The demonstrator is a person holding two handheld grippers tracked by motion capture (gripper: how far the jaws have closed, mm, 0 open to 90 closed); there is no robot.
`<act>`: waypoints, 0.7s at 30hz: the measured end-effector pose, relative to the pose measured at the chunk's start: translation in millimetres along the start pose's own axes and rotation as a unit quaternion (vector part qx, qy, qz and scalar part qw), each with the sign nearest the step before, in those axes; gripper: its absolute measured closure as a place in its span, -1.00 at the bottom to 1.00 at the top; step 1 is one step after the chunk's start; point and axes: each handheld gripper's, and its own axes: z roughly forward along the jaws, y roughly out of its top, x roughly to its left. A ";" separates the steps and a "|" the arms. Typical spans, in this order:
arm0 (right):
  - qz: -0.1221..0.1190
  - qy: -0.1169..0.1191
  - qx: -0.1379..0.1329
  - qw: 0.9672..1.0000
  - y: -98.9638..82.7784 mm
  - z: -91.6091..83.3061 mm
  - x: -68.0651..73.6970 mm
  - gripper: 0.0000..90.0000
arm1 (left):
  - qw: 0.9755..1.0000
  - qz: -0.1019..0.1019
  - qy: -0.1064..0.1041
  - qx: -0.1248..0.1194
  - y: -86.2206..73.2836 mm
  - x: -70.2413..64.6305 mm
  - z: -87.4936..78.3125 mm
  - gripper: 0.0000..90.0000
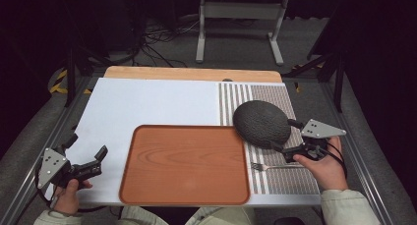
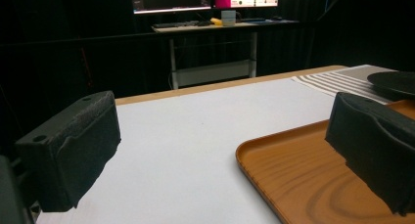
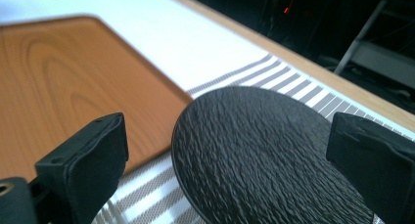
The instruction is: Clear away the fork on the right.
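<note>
Two black jaws of the right gripper [image 1: 286, 135] stand wide apart around the near edge of the round, dark, rough-textured plate [image 1: 261, 123] on the striped placemat [image 1: 290, 181], beside the wooden tray [image 1: 187, 163]; the left gripper [image 1: 86, 151] gapes, holding nothing, over the white tabletop [image 1: 147, 102]

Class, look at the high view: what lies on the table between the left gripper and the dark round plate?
The wooden tray lies between the left gripper and the dark round plate, with nothing resting on it, as the high view shows.
</note>
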 end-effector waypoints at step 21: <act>-0.106 0.068 0.192 0.973 21.4 23.1 1.6 -0.89 | 1.000 -0.003 0.000 0.001 -0.2 0.5 0.3 -0.99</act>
